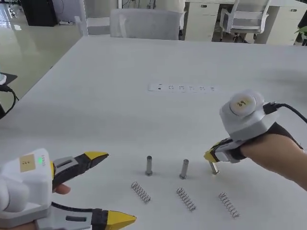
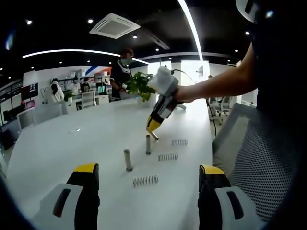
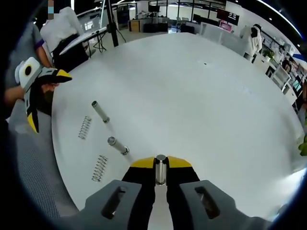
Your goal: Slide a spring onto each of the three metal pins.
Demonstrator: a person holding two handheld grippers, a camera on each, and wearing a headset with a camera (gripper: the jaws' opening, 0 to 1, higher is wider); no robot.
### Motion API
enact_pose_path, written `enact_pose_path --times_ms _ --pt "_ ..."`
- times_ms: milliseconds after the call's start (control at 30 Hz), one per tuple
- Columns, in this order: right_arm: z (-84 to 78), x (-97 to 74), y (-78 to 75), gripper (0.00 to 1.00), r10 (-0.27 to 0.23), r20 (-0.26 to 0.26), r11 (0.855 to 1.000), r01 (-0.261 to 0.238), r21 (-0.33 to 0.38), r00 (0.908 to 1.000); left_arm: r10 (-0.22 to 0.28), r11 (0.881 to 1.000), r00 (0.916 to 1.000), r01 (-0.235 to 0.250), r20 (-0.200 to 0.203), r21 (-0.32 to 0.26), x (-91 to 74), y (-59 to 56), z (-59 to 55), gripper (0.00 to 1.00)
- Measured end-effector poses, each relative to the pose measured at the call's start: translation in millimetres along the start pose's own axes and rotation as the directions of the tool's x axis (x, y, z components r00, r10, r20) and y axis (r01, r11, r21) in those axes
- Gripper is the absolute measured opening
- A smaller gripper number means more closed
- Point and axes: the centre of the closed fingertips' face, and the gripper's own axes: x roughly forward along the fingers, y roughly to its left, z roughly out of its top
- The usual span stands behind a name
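Note:
Three metal pins stand in a row on the white table: left pin (image 1: 149,165), middle pin (image 1: 184,168), right pin (image 1: 214,167). My right gripper (image 1: 211,156) is shut on the right pin (image 3: 160,168), its yellow tips clamped on the pin's top. Three springs lie flat in front of the pins: left spring (image 1: 140,191), middle spring (image 1: 185,198), right spring (image 1: 228,204). My left gripper (image 1: 111,187) is open at the near left, nothing between its fingertips (image 2: 86,168). In the left gripper view the nearest spring (image 2: 145,180) lies just ahead of it.
A flush power strip (image 1: 182,87) sits in the table's middle. Grey chairs (image 1: 146,23) stand at the far edge. A mesh chair back (image 2: 254,153) is close at the table's side. People stand beyond the table (image 2: 122,72).

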Motion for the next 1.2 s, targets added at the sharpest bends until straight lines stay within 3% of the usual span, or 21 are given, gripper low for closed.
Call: enact_pose_path --times_ms 267,600,1200 --pt "-6.4 -6.7 -0.6 0.04 -0.008 0.026 1.000 0.007 0.028 0.9996 -0.006 1.000 1.0000 0.006 -0.001 0.002 1.6 -1.0 0.7 0.83" --pt "-13.3 -15.0 -0.8 0.04 -0.026 0.102 0.998 0.020 0.064 0.9944 -0.008 1.000 1.0000 0.008 -0.001 0.001 3.2 -4.5 3.2 0.82" --pt "-14.3 -18.5 4.8 0.04 -0.010 0.234 0.999 0.001 0.039 0.9722 -0.010 1.000 0.9999 0.010 -0.004 -0.001 4.3 -3.6 3.4 0.82"
